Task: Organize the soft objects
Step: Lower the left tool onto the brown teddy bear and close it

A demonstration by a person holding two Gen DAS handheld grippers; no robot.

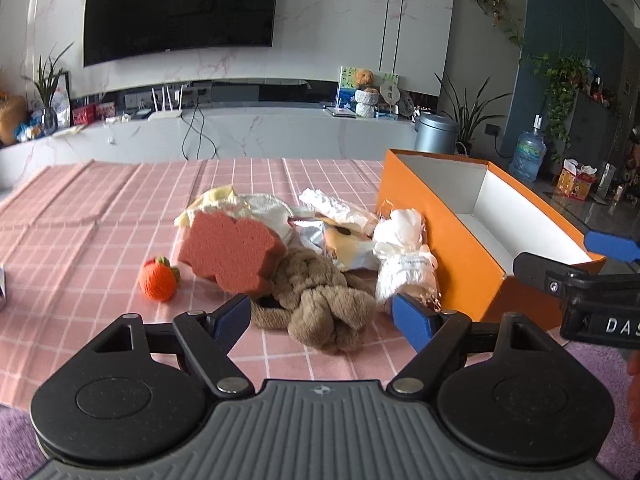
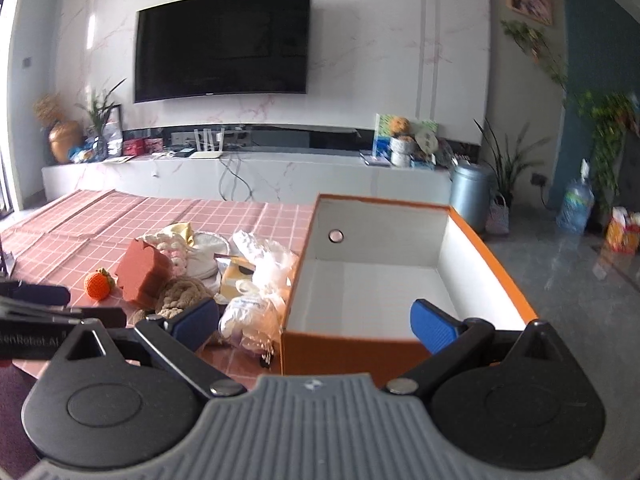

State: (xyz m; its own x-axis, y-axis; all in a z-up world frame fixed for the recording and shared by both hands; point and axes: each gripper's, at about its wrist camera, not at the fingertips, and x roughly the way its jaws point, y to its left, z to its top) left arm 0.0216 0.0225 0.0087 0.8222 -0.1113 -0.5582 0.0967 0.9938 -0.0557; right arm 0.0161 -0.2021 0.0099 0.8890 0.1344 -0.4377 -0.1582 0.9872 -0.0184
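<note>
Probably light and yielding under any squeeze: brown braided plush, low and centre in the left wrist view, just ahead of the wide-open left gripper and roughly between its blue pads. Likely to sag and trail when lifted, so best taken across the thick knotted middle rather than by a loose end. Fuzzy, tan-brown, twisted into fat loops, lying flat on the pink checked tablecloth. Leaning against its upper left edge, a reddish-pink sponge with a scalloped outline, propped on its side; springy by the look of it, and easy to pinch across its flat faces. Further left, apart from the pile, a small orange knitted fruit with a green top; small and round, so apt to roll if nudged. To the right of the plush, a crinkled clear bag of white stuffing, touching the wall of the orange box; slippery film, better gripped at a bunched part. Behind, pale cloths and a foil packet, heaped together. At right of frame, orange box, white inside and empty in the right wrist view. Above its near rim, right gripper, spread wide, holding nothing.
</note>
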